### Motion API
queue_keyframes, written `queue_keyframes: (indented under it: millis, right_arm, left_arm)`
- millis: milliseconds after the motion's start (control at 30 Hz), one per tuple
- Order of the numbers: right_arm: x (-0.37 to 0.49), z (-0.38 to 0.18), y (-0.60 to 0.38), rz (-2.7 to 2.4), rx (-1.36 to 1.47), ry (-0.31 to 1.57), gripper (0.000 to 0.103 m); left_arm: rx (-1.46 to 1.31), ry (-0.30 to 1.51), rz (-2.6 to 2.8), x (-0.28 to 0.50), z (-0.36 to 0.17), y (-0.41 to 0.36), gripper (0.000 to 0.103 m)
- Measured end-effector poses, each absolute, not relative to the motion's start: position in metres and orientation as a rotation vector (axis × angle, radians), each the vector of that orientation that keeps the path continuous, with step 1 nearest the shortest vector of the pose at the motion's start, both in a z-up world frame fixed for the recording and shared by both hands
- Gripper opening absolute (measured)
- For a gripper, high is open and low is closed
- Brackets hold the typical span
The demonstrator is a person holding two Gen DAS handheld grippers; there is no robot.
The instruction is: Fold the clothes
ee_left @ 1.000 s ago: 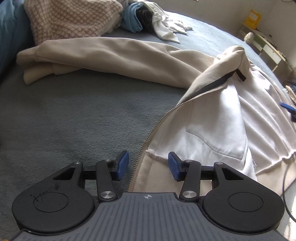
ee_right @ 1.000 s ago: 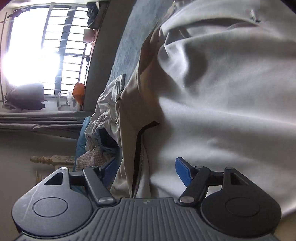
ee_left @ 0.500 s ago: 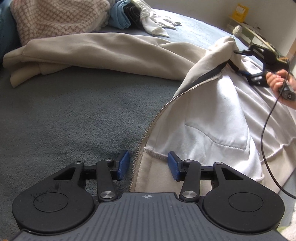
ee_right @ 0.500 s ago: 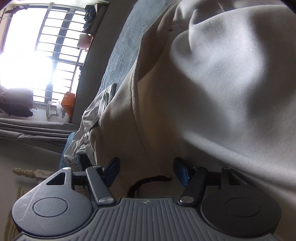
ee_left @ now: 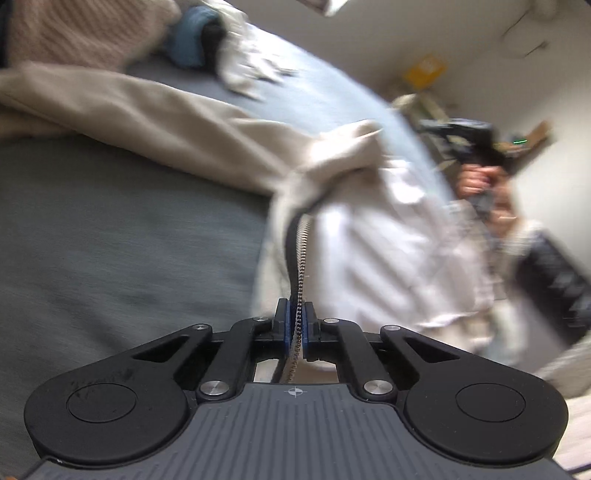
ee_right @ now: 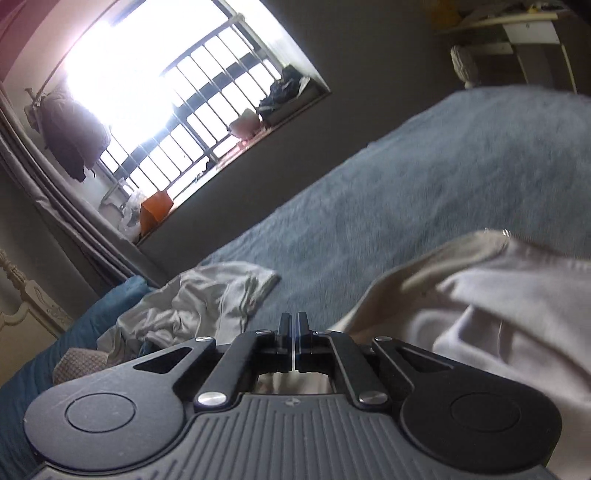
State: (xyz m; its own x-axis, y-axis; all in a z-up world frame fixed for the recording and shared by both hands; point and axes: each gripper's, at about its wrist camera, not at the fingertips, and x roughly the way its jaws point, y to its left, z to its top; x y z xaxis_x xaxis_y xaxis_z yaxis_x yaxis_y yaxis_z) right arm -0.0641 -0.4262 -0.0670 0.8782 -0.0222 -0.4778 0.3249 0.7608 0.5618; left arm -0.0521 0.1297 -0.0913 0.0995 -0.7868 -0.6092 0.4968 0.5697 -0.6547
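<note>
A beige zip jacket (ee_left: 207,122) with a white lining (ee_left: 373,236) lies spread on the grey-blue bed cover (ee_left: 110,229). My left gripper (ee_left: 295,321) is shut on its zipper edge, and the zipper teeth run up from between the pads. Farther right, a hand (ee_left: 480,181) holds my blurred right gripper (ee_left: 461,133) beside the raised collar. In the right wrist view the right gripper (ee_right: 294,332) is shut. The jacket (ee_right: 498,295) rises to it from the right, and cloth shows just under the closed pads.
A knit blanket (ee_left: 74,33), a blue garment (ee_left: 188,33) and a white garment (ee_left: 251,70) are heaped at the head of the bed. The right wrist view shows the white garment (ee_right: 207,299), a barred window (ee_right: 166,110) and a bedside cabinet (ee_right: 524,33).
Both grippers have gone from open to shut. The left one closed on the zipper edge and lifted it. The right one rolled and rose, so its view swung from the jacket to the bed and window.
</note>
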Motion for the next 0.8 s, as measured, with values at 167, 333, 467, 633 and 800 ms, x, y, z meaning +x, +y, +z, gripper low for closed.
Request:
queue_keyframes:
  millis: [167,333,467,633,800]
  right_arm:
    - [-0.081,-0.063,-0.436,-0.116,0.813,0.471,0.003]
    - [-0.130,-0.081,-0.415,0.103,0.909,0.582,0.019]
    - [-0.188,-0.095,-0.392,0.309,0.978,0.656,0.037]
    - [-0.260,-0.097,-0.369,0.379,0.971,0.746,0.042]
    - [-0.326,-0.103,-0.388,0.244,1.065,0.703,0.054]
  left_arm:
    - [-0.296,1.138,-1.034,-0.065,-0.097,0.099,0.004]
    - [-0.408,1.144,-1.100,-0.065,-0.098,0.081,0.004]
    - [-0.537,1.127,-1.164,-0.056,-0.095,0.058,0.004]
    - [-0.533,1.090,-1.306,-0.058,-0.087,-0.001,0.004]
    - [-0.404,1.174,-1.353,-0.076,-0.115,-0.065,0.005]
